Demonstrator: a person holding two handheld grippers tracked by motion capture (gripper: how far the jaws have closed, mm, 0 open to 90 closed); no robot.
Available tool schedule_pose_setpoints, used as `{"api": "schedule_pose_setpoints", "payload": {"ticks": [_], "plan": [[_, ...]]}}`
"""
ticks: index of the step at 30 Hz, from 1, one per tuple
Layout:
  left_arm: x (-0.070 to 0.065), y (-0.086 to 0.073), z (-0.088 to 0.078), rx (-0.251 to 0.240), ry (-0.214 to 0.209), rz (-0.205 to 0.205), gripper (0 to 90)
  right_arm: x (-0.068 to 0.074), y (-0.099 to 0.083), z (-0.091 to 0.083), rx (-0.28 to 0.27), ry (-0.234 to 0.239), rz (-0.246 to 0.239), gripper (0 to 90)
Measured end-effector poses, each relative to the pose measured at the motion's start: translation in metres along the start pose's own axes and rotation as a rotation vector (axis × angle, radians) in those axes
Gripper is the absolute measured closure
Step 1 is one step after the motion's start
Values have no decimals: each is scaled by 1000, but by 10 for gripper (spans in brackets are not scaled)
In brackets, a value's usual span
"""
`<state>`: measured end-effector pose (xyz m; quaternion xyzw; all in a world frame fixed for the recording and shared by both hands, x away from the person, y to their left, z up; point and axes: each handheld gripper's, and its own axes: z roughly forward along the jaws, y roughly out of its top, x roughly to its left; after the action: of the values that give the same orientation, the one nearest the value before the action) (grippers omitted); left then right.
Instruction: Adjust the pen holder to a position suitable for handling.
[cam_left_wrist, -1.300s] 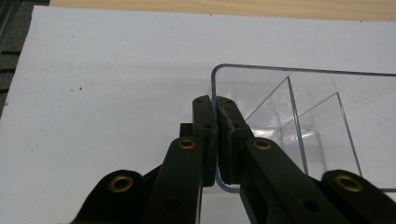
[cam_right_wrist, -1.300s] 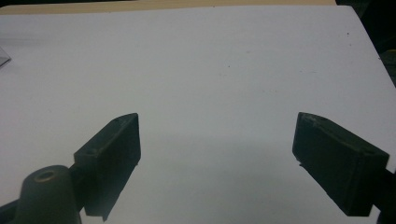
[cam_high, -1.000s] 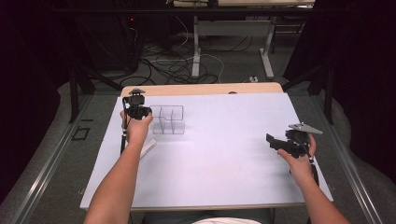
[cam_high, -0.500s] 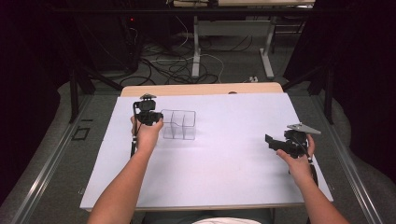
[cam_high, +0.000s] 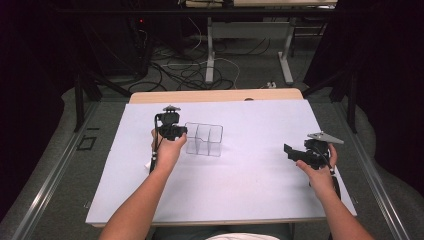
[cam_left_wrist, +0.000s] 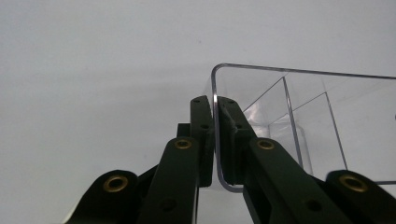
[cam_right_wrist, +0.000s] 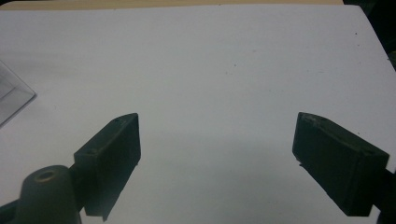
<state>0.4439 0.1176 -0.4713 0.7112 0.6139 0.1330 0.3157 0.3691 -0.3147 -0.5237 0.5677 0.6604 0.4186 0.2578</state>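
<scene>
A clear plastic organizer box (cam_high: 205, 139) with inner dividers stands on the white table (cam_high: 240, 175), left of centre. My left gripper (cam_high: 181, 131) is shut on its left wall; in the left gripper view the two black jaws pinch the clear box (cam_left_wrist: 299, 116) wall at its rounded corner, with the left gripper (cam_left_wrist: 215, 116) tips either side of the thin plastic. My right gripper (cam_high: 290, 150) hovers near the table's right side, held in a hand, jaws wide apart. In the right gripper view the right gripper (cam_right_wrist: 217, 140) has only bare table between its pads.
A corner of the clear box (cam_right_wrist: 11, 95) shows at the left edge of the right gripper view. A wooden strip (cam_high: 215, 96) runs along the table's far edge. Cables and table legs lie on the floor beyond.
My left hand has slid to the right across the table, carrying the clear box with it. The right hand has stayed where it was.
</scene>
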Motion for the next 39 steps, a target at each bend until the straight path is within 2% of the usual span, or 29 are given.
{"api": "schedule_pose_setpoints", "payload": {"ticks": [3, 7, 12, 13, 14, 19, 23, 28, 32, 33, 39], "plan": [[-3, -3, -2, 6, -10, 6, 853, 0, 0, 0, 2, 1, 1, 148], [-7, -6, -5, -4, -3, 28, 851, 0, 0, 0, 2, 0, 0, 148], [-3, -7, -4, -12, -18, 24, 846, 0, 0, 0, 3, 0, -1, 148], [-1, -7, -4, -16, -32, 18, 846, 0, 0, 0, 4, 0, -1, 148], [1, -7, -5, -25, -46, 11, 844, 0, 0, 0, 4, 0, -1, 148], [5, -6, -12, -66, -62, 7, 807, 0, 0, 0, 5, -1, 2, 148], [11, -7, -22, -101, -88, 21, 802, 0, -1, 0, 5, -1, -1, 148], [19, -11, -29, -134, -105, 36, 850, 0, -1, 1, 6, -1, -1, 148], [26, -13, -27, -129, -95, 40, 893, 0, -1, 1, 6, 0, -2, 148], [29, -15, -23, -113, -102, 36, 896, 1, -1, 1, 6, 0, -2, 148], [29, -21, -12, -76, -104, 44, 899, -1, -1, 2, 7, -1, -5, 148]]}}
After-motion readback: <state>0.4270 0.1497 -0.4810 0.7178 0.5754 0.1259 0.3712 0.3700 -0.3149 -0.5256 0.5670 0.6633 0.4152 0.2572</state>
